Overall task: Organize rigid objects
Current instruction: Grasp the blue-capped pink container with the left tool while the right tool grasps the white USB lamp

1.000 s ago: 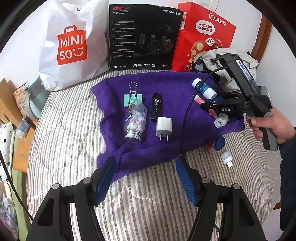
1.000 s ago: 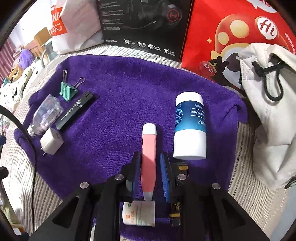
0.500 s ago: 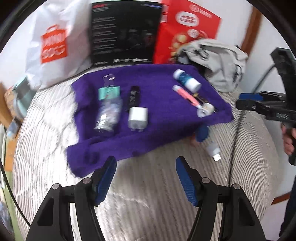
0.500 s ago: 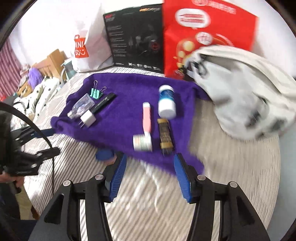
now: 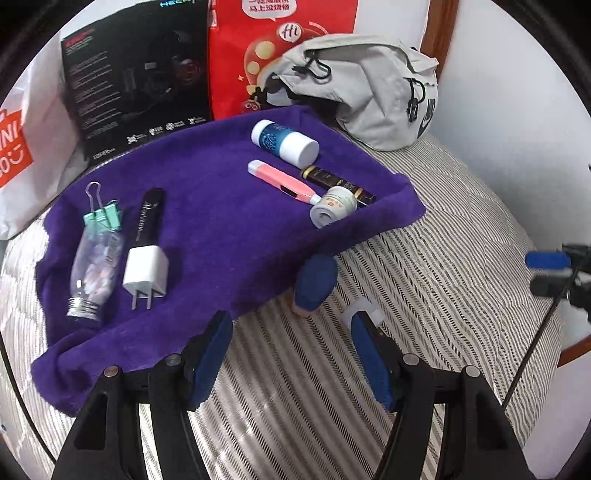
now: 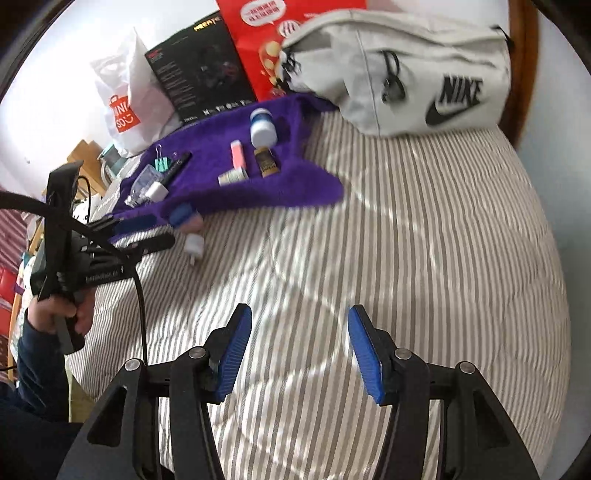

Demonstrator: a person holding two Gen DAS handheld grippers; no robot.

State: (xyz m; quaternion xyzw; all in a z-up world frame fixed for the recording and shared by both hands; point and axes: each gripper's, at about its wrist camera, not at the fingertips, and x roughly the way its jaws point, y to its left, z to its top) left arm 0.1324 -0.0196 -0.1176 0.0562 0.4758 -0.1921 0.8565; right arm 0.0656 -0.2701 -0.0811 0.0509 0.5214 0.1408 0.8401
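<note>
A purple towel (image 5: 229, 177) on the striped bed holds a blue-white balm tube (image 5: 284, 142), a pink tube (image 5: 280, 182), a black-gold tube (image 5: 338, 181), a small white jar (image 5: 334, 210), a green binder clip (image 5: 103, 216), a black stick (image 5: 146, 219), a white charger (image 5: 146, 271) and a clear bulb-shaped bottle (image 5: 94, 273). Just off the towel's near edge lie a blue-capped item (image 5: 316, 280) and a white USB adapter (image 5: 364, 310). My left gripper (image 5: 291, 332) stands open right before those two. My right gripper (image 6: 299, 325) is open and empty above bare bedding.
A grey Nike bag (image 6: 424, 74), a red paper bag (image 5: 280, 48), a black box (image 5: 136, 77) and a white Miniso bag (image 6: 125, 107) line the far side. A wooden bed frame (image 5: 437, 33) runs along the right wall. A hand (image 6: 62, 314) grips the left tool.
My right gripper let go of the pink tube, opened and pulled back off the towel. My left gripper swung right, toward the blue-capped item and the adapter.
</note>
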